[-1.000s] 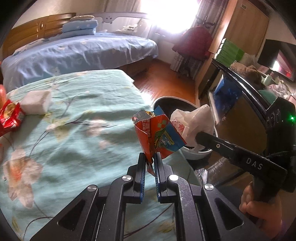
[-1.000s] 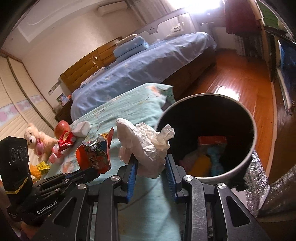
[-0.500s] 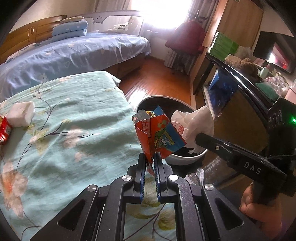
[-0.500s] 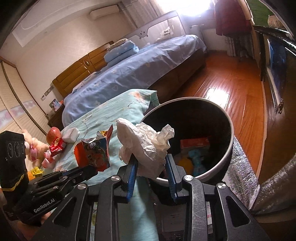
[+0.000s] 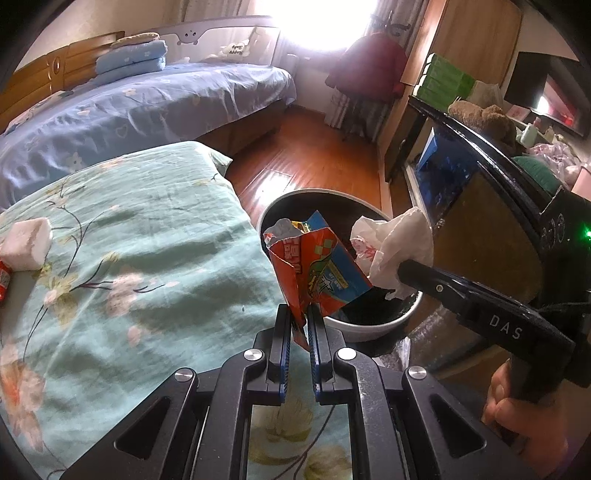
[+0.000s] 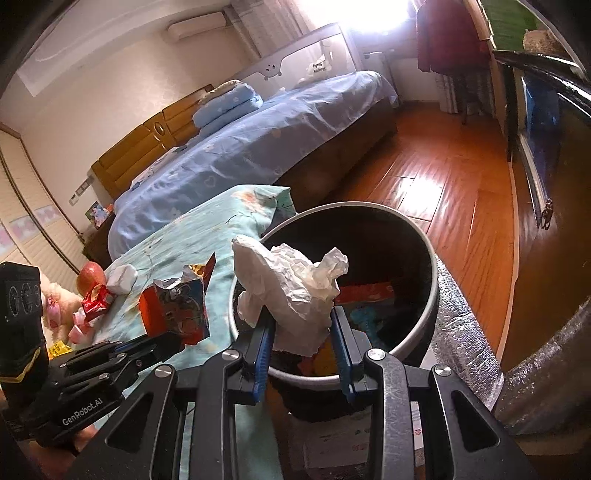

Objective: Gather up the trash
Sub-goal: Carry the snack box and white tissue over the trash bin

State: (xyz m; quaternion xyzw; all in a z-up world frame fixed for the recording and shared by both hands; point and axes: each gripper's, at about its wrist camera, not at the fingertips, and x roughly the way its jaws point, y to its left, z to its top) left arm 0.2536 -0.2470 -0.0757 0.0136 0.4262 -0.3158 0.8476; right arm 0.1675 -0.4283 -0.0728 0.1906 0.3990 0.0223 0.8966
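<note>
Left gripper [image 5: 300, 325] clamps torn snack packet [image 5: 314, 273] above trash bin [image 5: 373, 328] rim (bed side) – right gripper [image 6: 301, 332] grips crumpled white tissue [image 6: 291, 291] over bin mouth.

1. A bed [image 5: 140, 110] with a blue patterned cover stood at 11 o'clock in the left wrist view; folded blue bedding [image 5: 129, 62] lay at its wooden headboard [image 6: 147, 155].
2. A pale footboard [image 5: 229, 40] stood against a bright, overexposed window [image 5: 314, 26] at 12 o'clock.
3. The floor [image 6: 443, 173] was glossy reddish-brown wood, reflecting window light.
4. A dark red garment [image 5: 369, 66] hung at 1 o'clock.
5. A dark cabinet [image 5: 480, 192] occupied 3 o'clock.
6. An air conditioner [image 6: 195, 24] was mounted on the cream wall [image 6: 92, 110].
</note>
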